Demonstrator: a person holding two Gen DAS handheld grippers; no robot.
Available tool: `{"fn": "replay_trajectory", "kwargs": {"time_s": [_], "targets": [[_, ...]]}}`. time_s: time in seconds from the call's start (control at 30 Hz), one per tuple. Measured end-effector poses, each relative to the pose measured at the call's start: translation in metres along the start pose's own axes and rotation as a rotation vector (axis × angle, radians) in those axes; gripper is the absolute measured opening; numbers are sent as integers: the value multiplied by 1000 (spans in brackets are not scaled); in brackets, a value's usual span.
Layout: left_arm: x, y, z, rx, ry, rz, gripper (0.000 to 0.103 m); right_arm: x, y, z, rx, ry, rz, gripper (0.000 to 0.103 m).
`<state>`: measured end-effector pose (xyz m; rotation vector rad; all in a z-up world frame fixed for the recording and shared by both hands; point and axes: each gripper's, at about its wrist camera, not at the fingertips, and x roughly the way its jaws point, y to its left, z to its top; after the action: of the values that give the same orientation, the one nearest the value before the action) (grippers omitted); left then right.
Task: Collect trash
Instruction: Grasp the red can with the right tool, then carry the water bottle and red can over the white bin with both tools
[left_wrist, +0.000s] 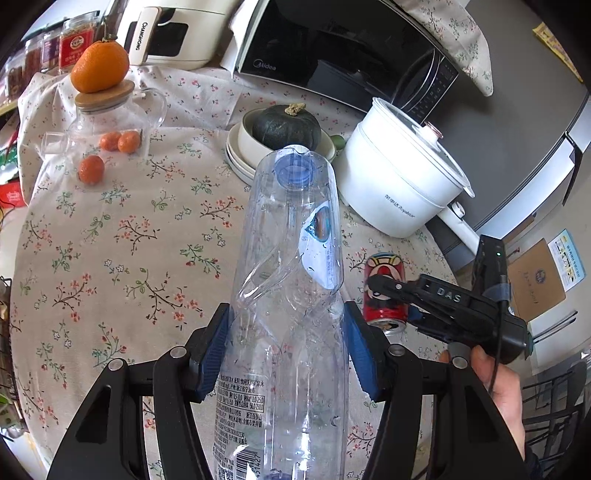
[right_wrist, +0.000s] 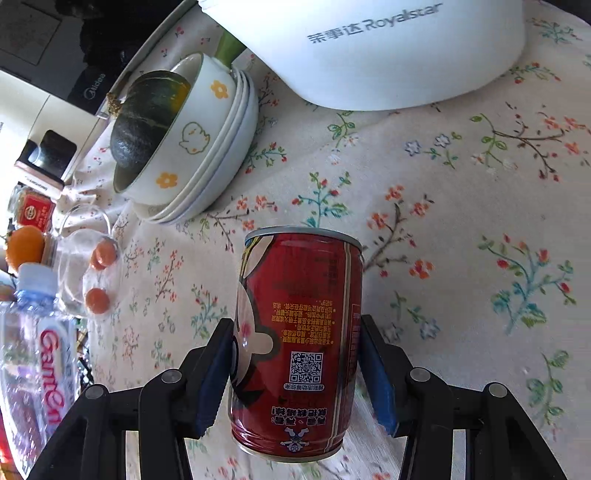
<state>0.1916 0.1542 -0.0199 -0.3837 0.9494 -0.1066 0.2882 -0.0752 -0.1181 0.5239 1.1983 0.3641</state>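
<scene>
Centre frame, I am clamping my right gripper (right_wrist: 295, 373) on the can (right_wrist: 299, 343) mid-body: light, stiff, slippery; my left gripper (left_wrist: 286, 354) is squeezing the flimsy, dented bottle (left_wrist: 291, 295).

Floral-clothed table (left_wrist: 110, 258): bowls (left_wrist: 243, 147), cooker (left_wrist: 399, 184)

a: any brands legible?
b: "midea" on the black microwave (left_wrist: 343, 48), "changhong" down the handle of the cream appliance (left_wrist: 173, 33) beside it, and "royalstar" after chinese characters on the white electric pot (left_wrist: 402, 177).
a: on the handheld things?
b: "das" on the right gripper (left_wrist: 397, 295). the clear plastic bottle (left_wrist: 291, 295) shows red letters "ganten" and small chinese print. the red can (right_wrist: 299, 339) carries a qr code and yellow chinese print too small to read.
</scene>
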Motion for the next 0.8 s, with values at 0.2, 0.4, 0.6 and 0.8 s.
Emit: {"fn": "replay_trajectory", "kwargs": {"time_s": [0.2, 0.4, 0.6, 0.8], "targets": [[7, -33, -16, 89, 19, -10, 62, -79, -41, -33, 6, -9, 57, 57], [17, -78, -42, 183, 57, -59, 62, -163, -86, -67, 38, -66, 77, 57], [21, -134, -71, 297, 97, -122, 62, -224, -142, -108, 63, -178, 94, 57], [21, -184, -104, 393, 127, -191, 62, -248, -182, -127, 107, -183, 51, 57]]}}
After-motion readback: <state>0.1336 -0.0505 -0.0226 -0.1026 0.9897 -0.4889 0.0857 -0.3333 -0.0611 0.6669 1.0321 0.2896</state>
